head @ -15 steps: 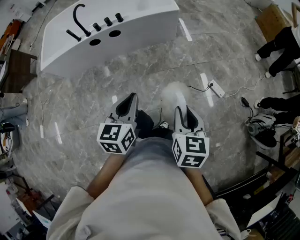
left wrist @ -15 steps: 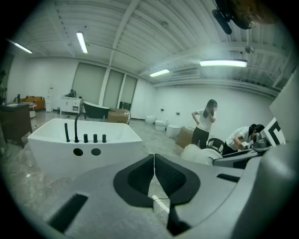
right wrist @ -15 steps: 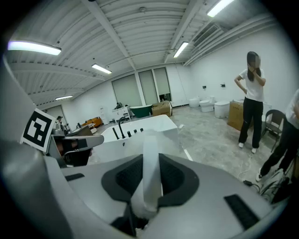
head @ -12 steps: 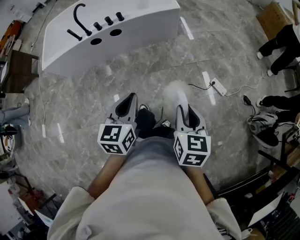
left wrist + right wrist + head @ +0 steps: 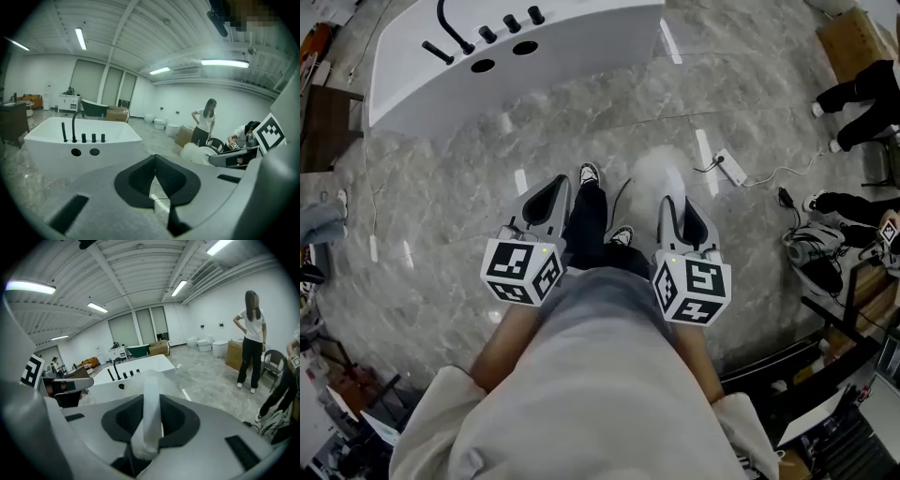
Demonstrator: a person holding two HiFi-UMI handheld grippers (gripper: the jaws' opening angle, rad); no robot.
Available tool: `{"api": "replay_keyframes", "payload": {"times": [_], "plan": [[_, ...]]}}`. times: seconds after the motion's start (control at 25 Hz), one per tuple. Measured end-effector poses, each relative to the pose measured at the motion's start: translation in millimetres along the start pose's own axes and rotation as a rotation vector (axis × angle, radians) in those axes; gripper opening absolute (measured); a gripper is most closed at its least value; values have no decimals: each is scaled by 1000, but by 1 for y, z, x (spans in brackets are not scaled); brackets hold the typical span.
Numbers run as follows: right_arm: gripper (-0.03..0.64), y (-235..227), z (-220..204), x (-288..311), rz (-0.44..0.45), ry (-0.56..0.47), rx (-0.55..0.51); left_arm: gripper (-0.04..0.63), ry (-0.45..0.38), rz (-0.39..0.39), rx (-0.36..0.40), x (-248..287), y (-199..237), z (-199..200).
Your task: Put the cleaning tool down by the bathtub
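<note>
The right gripper point(image 5: 152, 398) is clamping its jaws on the white handle of the cleaning tool point(image 5: 151, 416), which is filling the gap between the pads and sticking out ahead of them. In the head view, the right gripper point(image 5: 675, 202) is pointing forward and somewhat downward, and the tool's fluffy white head point(image 5: 657, 174) is showing just past the jaw tips, above the grey marble floor point(image 5: 581, 131). Whether the head is touching the floor is not clear. The tool is not yet lying by the bathtub.

The left gripper point(image 5: 154, 158) is holding nothing, and its black pads are meeting at the tips. In the head view, it point(image 5: 557, 186) is hanging level with the right one, with the person's dark trouser leg and two shoes point(image 5: 589, 173) showing between the two.

The white bathtub point(image 5: 516, 89) is standing ahead and to the left, well apart from both grippers, with a black faucet point(image 5: 450, 26) on its rim. A power strip point(image 5: 731, 171) is lying on the floor to the right. Another person point(image 5: 251, 333) is standing farther off with hands on hips.
</note>
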State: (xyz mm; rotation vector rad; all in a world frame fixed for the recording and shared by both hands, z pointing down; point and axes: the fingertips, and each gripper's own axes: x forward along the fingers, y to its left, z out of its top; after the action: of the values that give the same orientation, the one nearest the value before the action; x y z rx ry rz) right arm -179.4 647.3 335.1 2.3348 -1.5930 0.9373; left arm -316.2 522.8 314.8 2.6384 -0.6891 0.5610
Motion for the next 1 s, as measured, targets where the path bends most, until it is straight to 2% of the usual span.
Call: {"api": "replay_keyframes", "payload": {"times": [0.4, 0.56, 0.72, 0.92, 1.0], "plan": [[86, 11, 60, 73, 9, 9, -33, 9, -5, -15, -9, 56, 54, 49], [86, 21, 79, 105, 19, 28, -42, 9, 14, -3, 45, 78, 77, 68], [86, 29, 98, 130, 21, 38, -47, 9, 12, -31, 35, 98, 96, 87], [85, 50, 125, 163, 35, 29, -61, 9, -3, -57, 83, 115, 123, 110], [86, 60, 136, 174, 38, 26, -72, 9, -8, -65, 78, 120, 134, 118]]}}
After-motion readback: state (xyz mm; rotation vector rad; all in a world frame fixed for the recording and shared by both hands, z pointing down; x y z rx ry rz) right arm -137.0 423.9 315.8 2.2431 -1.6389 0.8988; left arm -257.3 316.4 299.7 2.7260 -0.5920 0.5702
